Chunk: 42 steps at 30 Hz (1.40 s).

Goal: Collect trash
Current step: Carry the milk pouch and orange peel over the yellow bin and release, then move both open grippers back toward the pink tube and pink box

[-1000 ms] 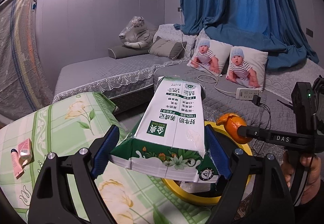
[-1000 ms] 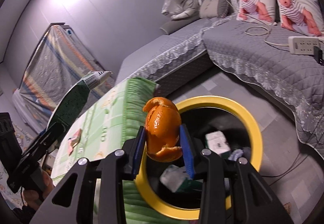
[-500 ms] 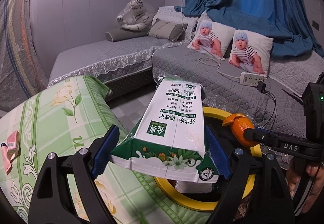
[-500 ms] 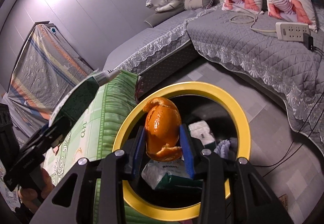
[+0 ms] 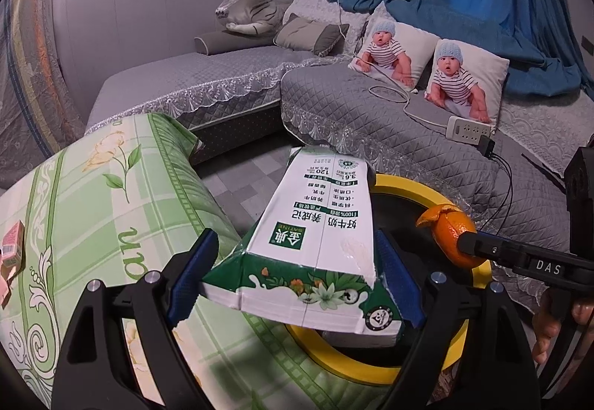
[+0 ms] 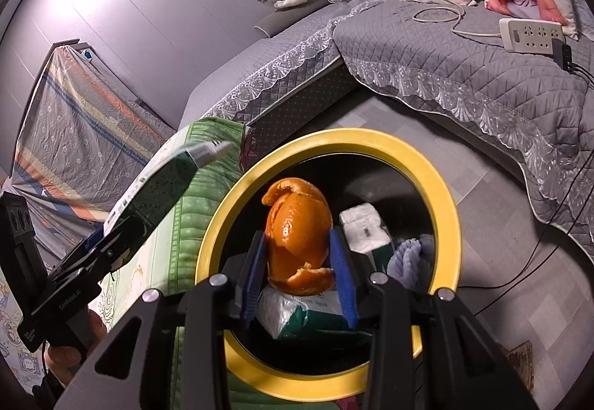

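Trash is in both hands right now, and both loads hang by the bin (image 6: pixel 447 213), the black tub with the yellow rim on the floor between the green quilt (image 5: pixel 111 194) and the grey sofa (image 5: pixel 408 135). Left gripper (image 5: pixel 293 276) is spread wide and clamped on a flattened milk carton (image 5: pixel 319 224), blue pads pressing its two long edges. Right gripper (image 6: pixel 299 265) is squeezed on an orange peel (image 6: pixel 297 232), poised right over the bin's mouth.

Now the risks, as I judge them. That carton is long and sits mostly over the near rim and the quilt, not squarely over the opening; let go from there and it could tip off the rim and land on the quilt or the floor. It's held only by its edges, so it might buckle and slip early. The peel is curled and springy and may cling to a pad rather than fall. The two grippers are close together, so a bump is possible. More trash already lies inside the bin, so things could bounce.

Writing: the carton shows a green logo reading "SATINE" with Chinese characters, plus "100%", "3.6" and "120". The right gripper's finger reads "DAS". The left one's handle bears white lettering, too small to make out.
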{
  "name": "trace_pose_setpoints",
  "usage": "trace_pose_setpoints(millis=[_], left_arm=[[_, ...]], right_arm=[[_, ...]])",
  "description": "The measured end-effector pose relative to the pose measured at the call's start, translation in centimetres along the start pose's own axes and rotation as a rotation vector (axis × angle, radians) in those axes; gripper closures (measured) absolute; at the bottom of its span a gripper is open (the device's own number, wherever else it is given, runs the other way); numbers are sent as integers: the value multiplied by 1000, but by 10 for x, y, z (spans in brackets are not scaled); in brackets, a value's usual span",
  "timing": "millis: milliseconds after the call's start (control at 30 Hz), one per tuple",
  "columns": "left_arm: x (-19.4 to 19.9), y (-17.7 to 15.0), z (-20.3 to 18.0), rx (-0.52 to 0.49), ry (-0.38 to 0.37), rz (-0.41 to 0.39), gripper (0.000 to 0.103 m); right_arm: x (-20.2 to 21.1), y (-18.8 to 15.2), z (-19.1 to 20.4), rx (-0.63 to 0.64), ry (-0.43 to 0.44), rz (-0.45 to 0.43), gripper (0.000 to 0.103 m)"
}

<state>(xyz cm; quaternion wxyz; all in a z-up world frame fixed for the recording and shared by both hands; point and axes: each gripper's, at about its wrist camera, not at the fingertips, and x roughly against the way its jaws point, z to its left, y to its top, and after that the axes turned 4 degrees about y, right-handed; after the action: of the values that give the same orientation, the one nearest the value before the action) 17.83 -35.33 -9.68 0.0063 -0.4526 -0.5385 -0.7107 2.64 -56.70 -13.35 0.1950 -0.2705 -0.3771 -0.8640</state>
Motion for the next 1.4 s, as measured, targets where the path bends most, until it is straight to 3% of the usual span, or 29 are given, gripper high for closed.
trace_pose_setpoints(millis=[100,133,167,233,433,600,733,1000,1133,1267,1400], left_arm=[[0,0,0,0,-4,-2,22],[0,0,0,1,-7,-4,21],[1,0,1,7,-10,-3,13],[2,0,5,32,-3,-3,9],[14,-1,39,179,25,-12,8],[50,-6,88,302,122,-120,8],[87,-9,132,366,187,-205,8],[182,-36,248,541,394,-362,8],[222,-59,296,580,563,-395,8],[256,-94,336,651,733,-396,8],[265,-130,366,714,796,-357,8]], right_arm=[[3,1,1,-6,-9,-8,64],[4,2,1,-11,-12,-13,55],[7,2,1,-18,-14,-20,42],[15,3,0,-36,-32,-51,34],[31,7,5,-28,-50,-90,34],[36,11,34,47,3,-96,34],[34,13,94,191,80,-81,34],[1,6,232,443,223,19,34],[-28,-10,303,569,274,101,34],[-79,-32,377,662,317,246,34],[-139,-48,434,701,312,372,34]])
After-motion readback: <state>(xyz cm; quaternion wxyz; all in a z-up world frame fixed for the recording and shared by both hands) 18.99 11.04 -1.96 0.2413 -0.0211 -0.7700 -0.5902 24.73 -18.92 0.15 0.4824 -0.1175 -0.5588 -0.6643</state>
